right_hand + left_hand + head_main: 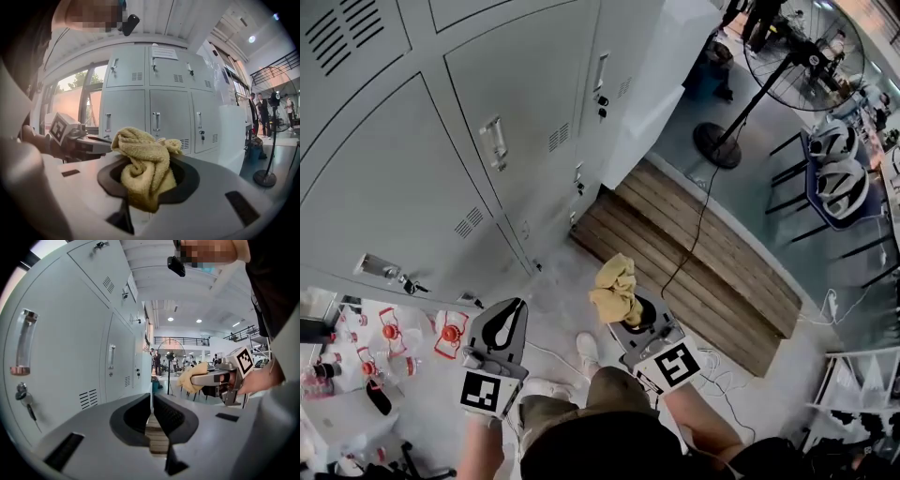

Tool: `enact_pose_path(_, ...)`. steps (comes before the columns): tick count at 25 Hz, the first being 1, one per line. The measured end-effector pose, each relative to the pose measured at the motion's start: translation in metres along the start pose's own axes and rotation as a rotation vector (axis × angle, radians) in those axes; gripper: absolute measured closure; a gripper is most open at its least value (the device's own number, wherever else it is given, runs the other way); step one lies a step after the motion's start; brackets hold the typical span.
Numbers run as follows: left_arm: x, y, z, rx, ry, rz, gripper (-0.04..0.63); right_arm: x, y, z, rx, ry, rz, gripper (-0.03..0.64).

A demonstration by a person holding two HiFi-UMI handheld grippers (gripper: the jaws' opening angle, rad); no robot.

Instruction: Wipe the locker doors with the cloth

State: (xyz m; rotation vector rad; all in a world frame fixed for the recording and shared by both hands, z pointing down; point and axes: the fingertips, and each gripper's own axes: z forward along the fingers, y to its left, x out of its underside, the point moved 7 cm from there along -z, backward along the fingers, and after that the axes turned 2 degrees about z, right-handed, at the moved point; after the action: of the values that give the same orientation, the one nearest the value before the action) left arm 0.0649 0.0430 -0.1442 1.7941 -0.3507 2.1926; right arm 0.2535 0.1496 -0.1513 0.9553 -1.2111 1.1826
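Grey locker doors (384,178) fill the upper left of the head view and stand ahead in the right gripper view (164,117). A crumpled yellow cloth (616,289) sticks out of my right gripper (628,314), which is shut on it, some way short of the doors. In the right gripper view the cloth (140,154) bulges between the jaws. My left gripper (517,305) is held beside it, jaws shut on nothing, pointing along the locker row (70,357). The left gripper view also shows the right gripper (220,378) carrying the cloth (194,376).
A wooden pallet platform (703,272) lies on the floor right of the lockers. A pedestal fan (717,141) and blue chairs (839,178) stand beyond it. Plastic bottles with red caps (389,333) crowd the floor at left. A white rack (862,403) sits at lower right.
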Motion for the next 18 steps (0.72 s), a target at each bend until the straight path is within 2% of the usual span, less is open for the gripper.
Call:
enact_pose_path(1,0.055,0.0,0.012,-0.008,-0.002,-0.001,0.584,0.056,-0.005,0.009,-0.008,0.0,0.004,0.492)
enact_pose_path(4,0.289,-0.001,0.059,-0.028,0.001,-0.004,0.584,0.292,-0.019,0.046,-0.03,0.003,0.004,0.492)
enact_pose_path(5,0.347,-0.003,0.07,-0.028,0.001,-0.002,0.584,0.35,-0.021,0.054,-0.033,0.004,0.003,0.492)
enact_pose_path(6,0.38,-0.005,0.075,-0.028,0.001,0.001,0.584,0.384,-0.021,0.057,-0.033,0.003,0.001,0.492)
enact_pose_path(7,0.391,-0.008,0.076,-0.029,-0.002,0.004,0.584,0.396,-0.021,0.056,-0.034,0.002,0.0,0.492)
enact_pose_path(12,0.369,-0.015,0.061,-0.042,-0.018,0.008,0.584,0.375,-0.014,0.043,-0.029,-0.009,0.002,0.492)
enact_pose_path(18,0.369,-0.017,0.05,-0.039,-0.038,0.023,0.584,0.378,-0.004,0.034,-0.016,-0.003,-0.003,0.494)
